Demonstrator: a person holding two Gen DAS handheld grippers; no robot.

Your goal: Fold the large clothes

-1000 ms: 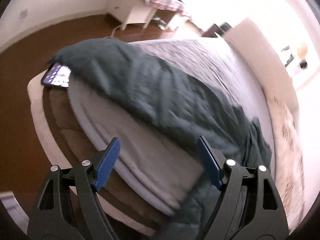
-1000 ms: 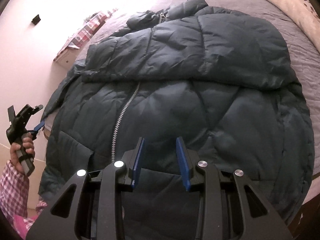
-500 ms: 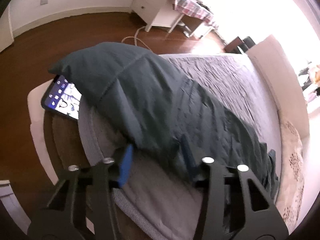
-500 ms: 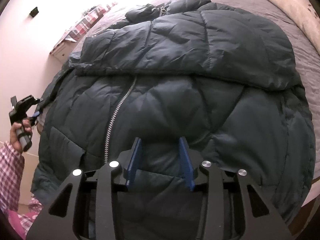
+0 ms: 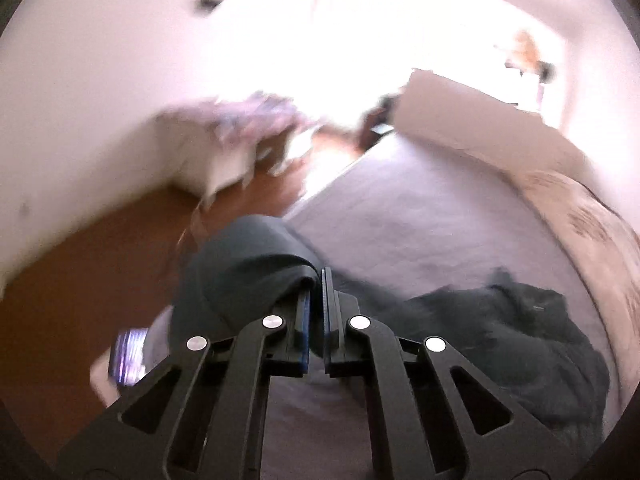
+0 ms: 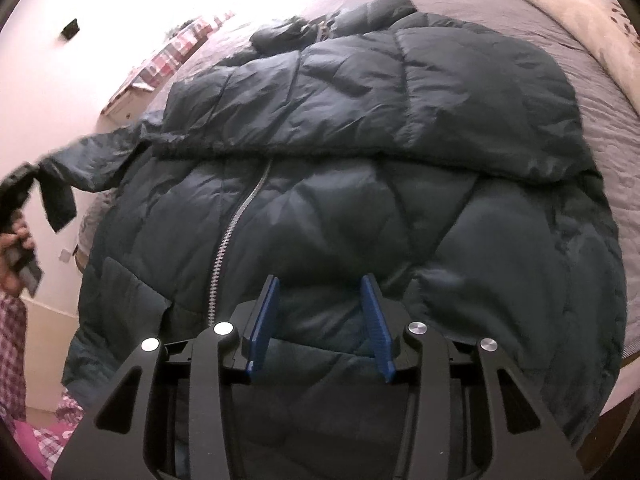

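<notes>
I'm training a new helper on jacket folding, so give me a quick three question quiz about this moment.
1. True or false: the left tongs are shut on the jacket sleeve.
2. The right tongs are: A) open over the jacket, B) shut on the zipper, C) out of view.
3. What lit object lies at the bed edge?

Key: 1 true; 2 A; 3 a phone.

We see the left wrist view smeared by motion: the dresser (image 5: 224, 160) and phone (image 5: 130, 356) are blurred. The jacket (image 6: 360, 200) hem runs behind the right tongs (image 6: 320, 320), and the frame edge crops the left tongs (image 6: 16, 196).
</notes>
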